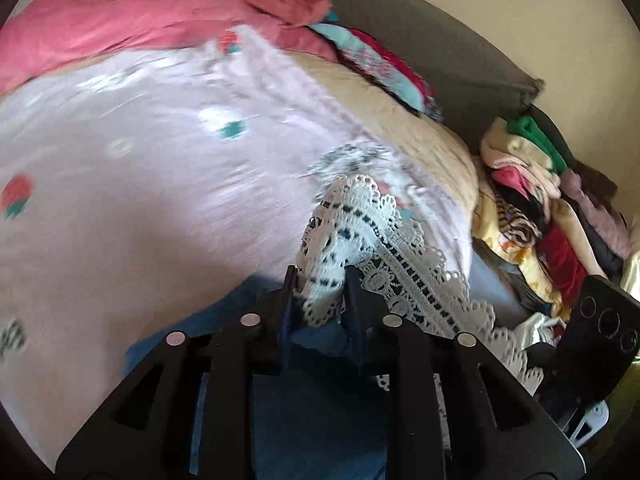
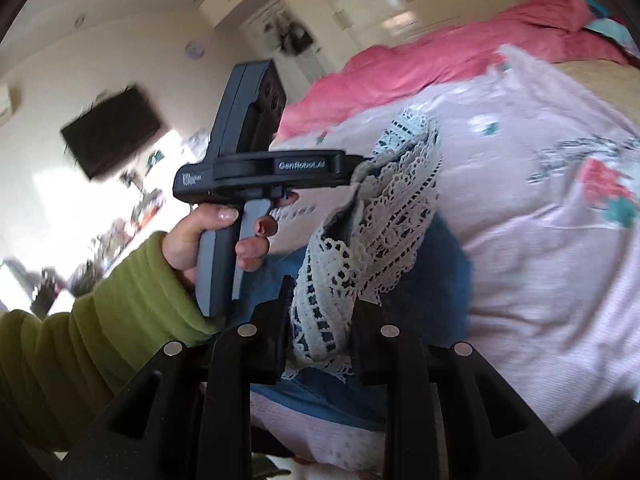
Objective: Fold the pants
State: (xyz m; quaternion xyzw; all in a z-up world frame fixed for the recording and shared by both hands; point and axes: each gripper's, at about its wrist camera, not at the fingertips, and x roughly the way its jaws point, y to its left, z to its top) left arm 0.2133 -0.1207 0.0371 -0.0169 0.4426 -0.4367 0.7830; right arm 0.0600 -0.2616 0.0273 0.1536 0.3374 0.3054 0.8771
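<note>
The pants (image 1: 304, 412), blue denim with a white lace trim (image 1: 400, 264) along one edge, hang lifted over the bed (image 1: 420, 136), caught at that lace edge by both claws. Around them the bed carries a pale pink sheet (image 1: 140, 184) printed with red and teal flowers, a rumpled pink blanket (image 1: 132, 20) along its far side, and a beige quilted cover showing where the sheet ends. Beyond the bed's edge a heap of mixed clothes (image 1: 532, 200) in yellow, green, red and purple lies against a dark grey cushion (image 1: 460, 52). In the right wrist view a dark screen (image 2: 114, 136) hangs on a cream wall, much blurred. The left claw (image 1: 320, 292) is closed on a bunch of lace, its pads pressing the fabric from both sides; the right claw (image 2: 320, 320) grips the lace the same way further along the edge. The left hand (image 2: 208, 236), in a green ribbed sleeve (image 2: 100, 340), wraps the grey handle of its claw. The lace runs taut between the two claws, and the denim beneath it folds loosely and hides part of the sheet.
</note>
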